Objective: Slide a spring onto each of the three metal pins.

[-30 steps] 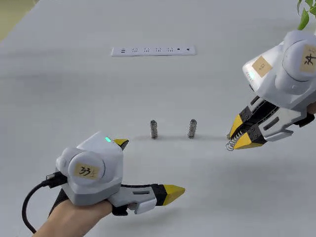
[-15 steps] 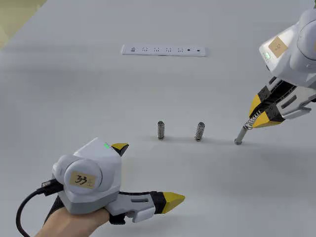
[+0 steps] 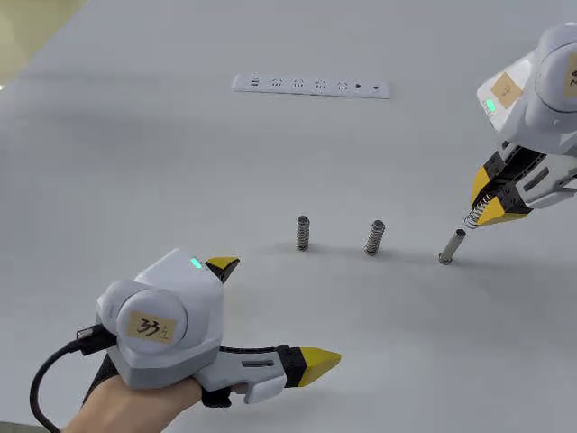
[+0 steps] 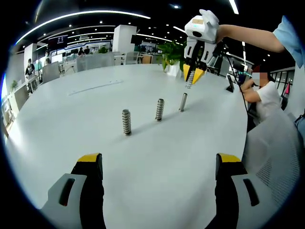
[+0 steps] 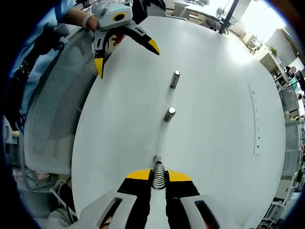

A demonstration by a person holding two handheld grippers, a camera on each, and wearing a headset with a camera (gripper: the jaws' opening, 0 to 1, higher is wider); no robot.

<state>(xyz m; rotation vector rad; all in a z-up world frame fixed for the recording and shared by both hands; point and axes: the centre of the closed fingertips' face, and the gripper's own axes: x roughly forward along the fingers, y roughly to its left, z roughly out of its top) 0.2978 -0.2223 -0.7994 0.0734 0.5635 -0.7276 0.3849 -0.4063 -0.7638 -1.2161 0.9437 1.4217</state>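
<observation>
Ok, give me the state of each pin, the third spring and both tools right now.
Left pin: carries a spring.
Middle pin: carries a spring.
Right pin: bare.
Third spring: held just above the right pin.
Right tool: shut on the third spring.
Left tool: open, empty.

A white power strip point(image 3: 311, 87) lies flat near the far side of the round, pale grey table point(image 3: 162, 162), its sockets in a single row. A grey mesh chair point(image 5: 52, 95) stands just beside the table's edge. Beyond the table a green potted plant point(image 4: 170, 50) rises, a person in a white top point(image 4: 264, 93) sits off to one side, and long curved ceiling lights point(image 4: 86, 14) glow overhead
</observation>
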